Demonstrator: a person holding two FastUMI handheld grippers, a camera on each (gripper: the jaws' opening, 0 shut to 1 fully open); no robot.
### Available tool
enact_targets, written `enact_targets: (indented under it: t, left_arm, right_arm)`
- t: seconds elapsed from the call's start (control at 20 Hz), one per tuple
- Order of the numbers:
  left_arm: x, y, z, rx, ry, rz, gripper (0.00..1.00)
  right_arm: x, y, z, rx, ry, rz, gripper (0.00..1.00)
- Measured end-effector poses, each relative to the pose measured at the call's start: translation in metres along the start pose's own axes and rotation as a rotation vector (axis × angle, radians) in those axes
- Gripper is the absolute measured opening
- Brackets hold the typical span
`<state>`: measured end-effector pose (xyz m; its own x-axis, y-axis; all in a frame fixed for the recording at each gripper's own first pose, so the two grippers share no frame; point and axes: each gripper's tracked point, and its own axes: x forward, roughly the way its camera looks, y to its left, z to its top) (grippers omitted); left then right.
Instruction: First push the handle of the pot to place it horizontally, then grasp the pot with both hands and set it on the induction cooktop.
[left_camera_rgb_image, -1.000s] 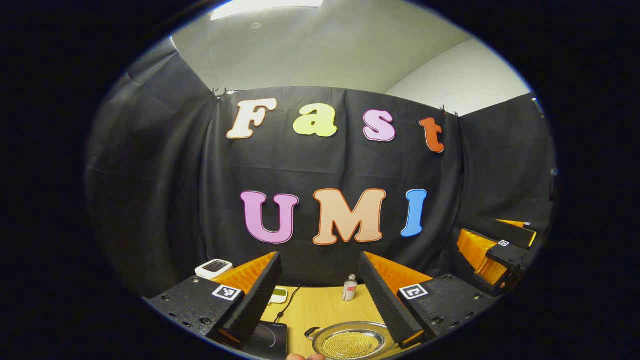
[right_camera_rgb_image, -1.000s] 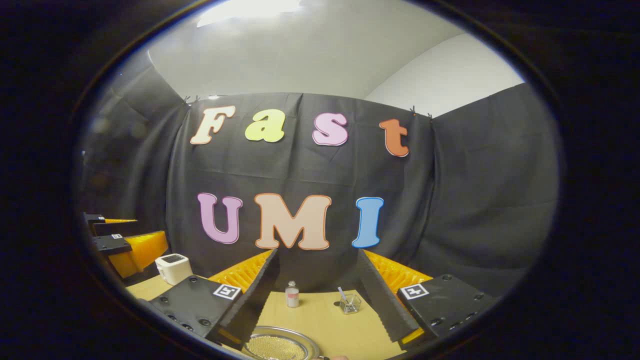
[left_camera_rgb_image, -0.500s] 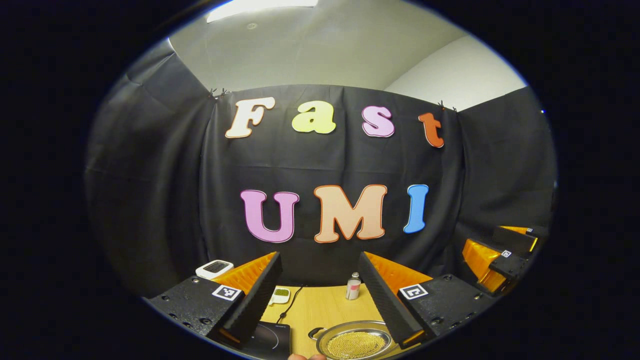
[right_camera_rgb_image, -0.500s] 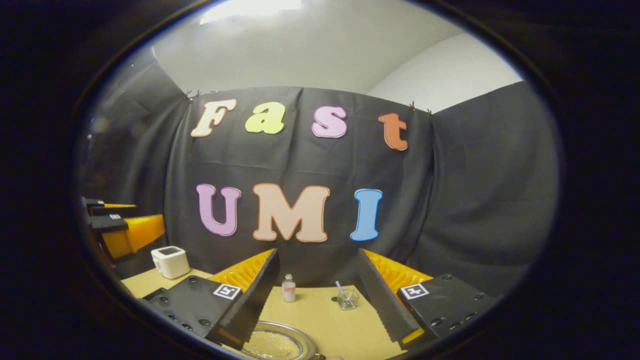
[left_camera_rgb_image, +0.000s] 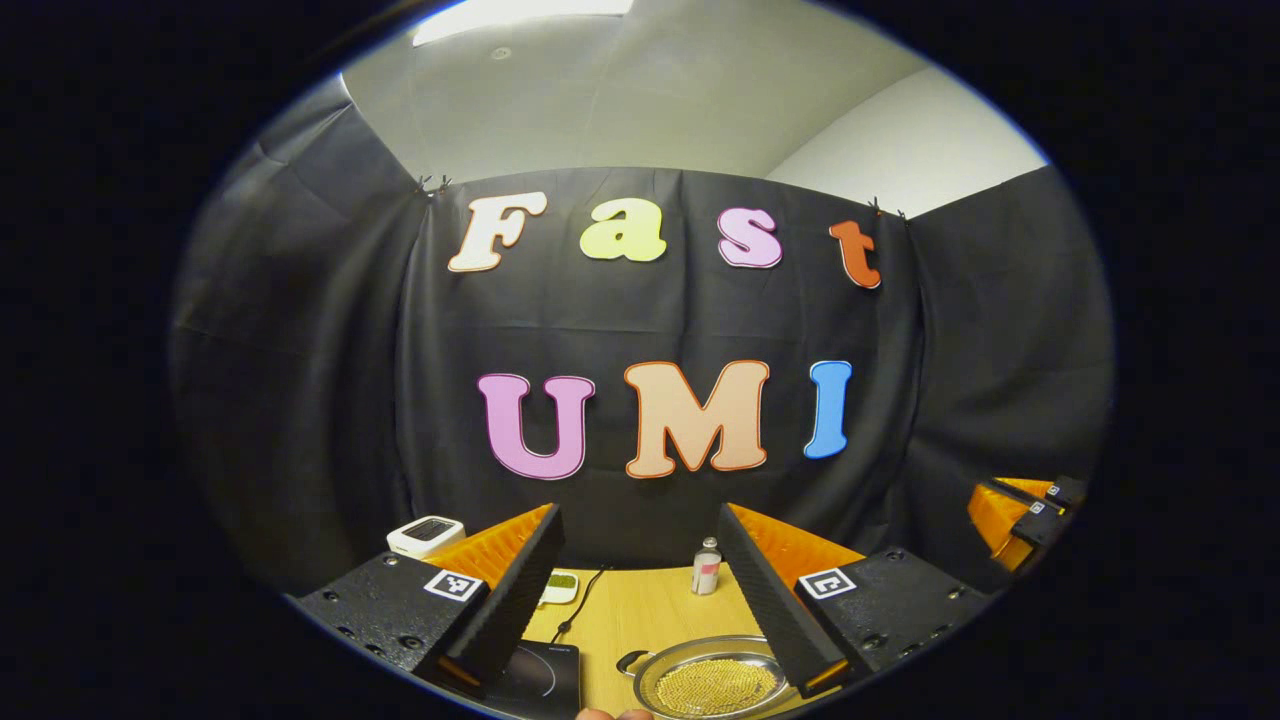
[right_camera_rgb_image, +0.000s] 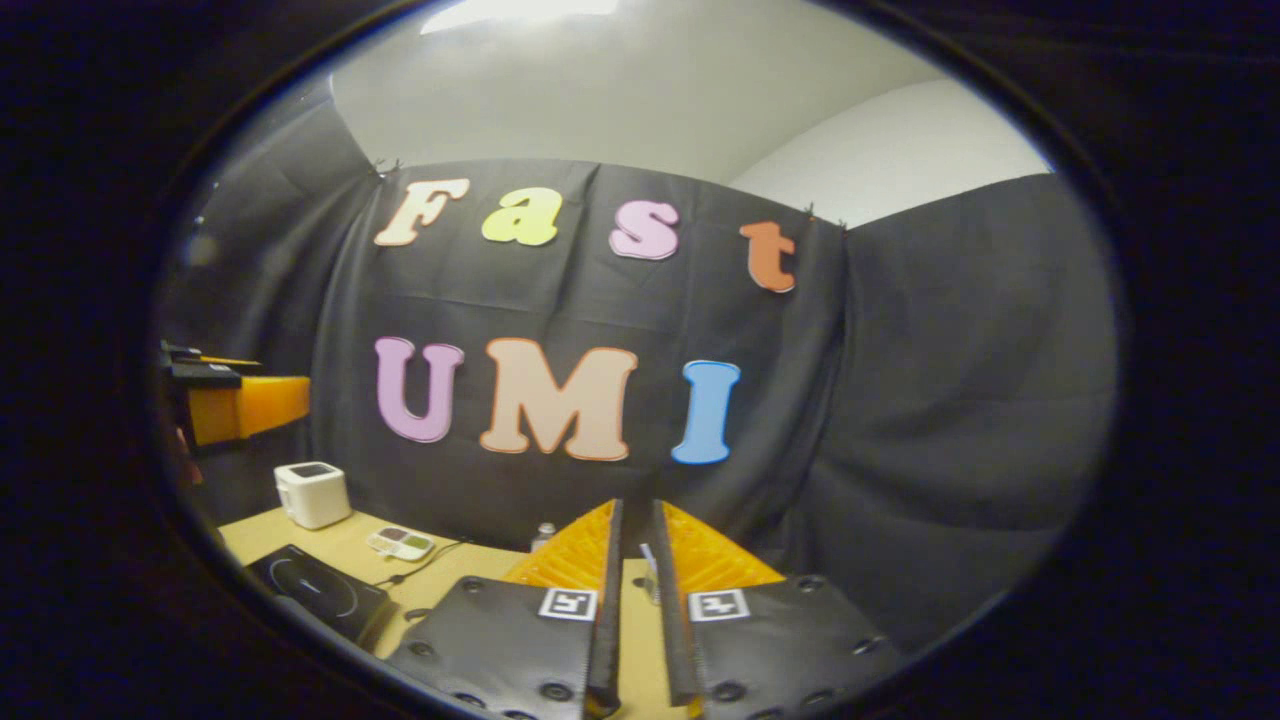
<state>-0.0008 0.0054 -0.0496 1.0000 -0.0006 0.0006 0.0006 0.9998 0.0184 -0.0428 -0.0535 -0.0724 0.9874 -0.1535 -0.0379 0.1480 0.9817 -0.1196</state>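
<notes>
Left gripper gapes wide over the round steel pot at 6 o'clock; right gripper nearly closed, seemingly empty.

Left gripper held level and high, fingers spread wide apart, nothing between them. Right gripper raised too, fingers drawn nearly together with just a slim gap, gripping nothing. Seen from the left gripper view, right gripper off at the far right edge.
</notes>
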Motion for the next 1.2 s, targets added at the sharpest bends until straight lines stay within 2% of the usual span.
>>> enact_targets:
  t: [0.05,0.1,0.15,0.25,0.35,0.4,0.55,0.8,1.1,1.15,1.2]
  left_arm:
    - [0.0,0.001,-0.001,-0.002,0.001,0.002,0.99]
    - [-0.001,0.0,-0.001,-0.006,0.004,0.0,0.99]
    - [-0.001,0.0,-0.001,-0.008,0.004,-0.001,0.99]
    - [-0.002,0.003,-0.001,-0.007,0.003,0.004,0.99]
    - [-0.003,0.004,-0.001,-0.012,0.001,0.008,0.99]
    - [-0.003,0.004,0.0,-0.015,0.0,0.009,0.99]
    - [-0.004,0.007,0.001,-0.009,-0.004,0.017,0.99]
    - [-0.004,0.01,-0.002,-0.007,-0.001,0.034,0.99]
    - [-0.001,0.018,-0.003,-0.011,-0.002,0.061,0.99]
    - [0.0,0.019,-0.004,-0.009,-0.001,0.064,0.99]
    - [0.001,0.021,-0.004,-0.006,-0.002,0.068,0.99]
  right_arm:
    - [-0.001,0.004,-0.008,0.008,0.014,0.001,0.04]
    - [-0.002,0.007,-0.016,0.017,0.038,0.016,0.02]
    - [-0.005,0.008,-0.024,0.025,0.056,0.027,0.06]
    - [-0.007,0.001,-0.037,0.018,0.078,0.012,0.07]
    - [-0.014,-0.01,-0.044,0.03,0.083,0.005,0.02]
    - [-0.018,-0.013,-0.051,0.038,0.094,0.004,0.08]
    - [-0.025,-0.018,-0.072,0.038,0.128,0.009,0.08]
    - [-0.039,-0.01,-0.116,0.035,0.21,0.052,0.08]
    - [-0.065,0.007,-0.198,0.005,0.373,0.125,0.08]
    - [-0.067,0.01,-0.209,0.006,0.397,0.138,0.05]
    - [-0.07,0.013,-0.219,0.008,0.417,0.148,0.08]
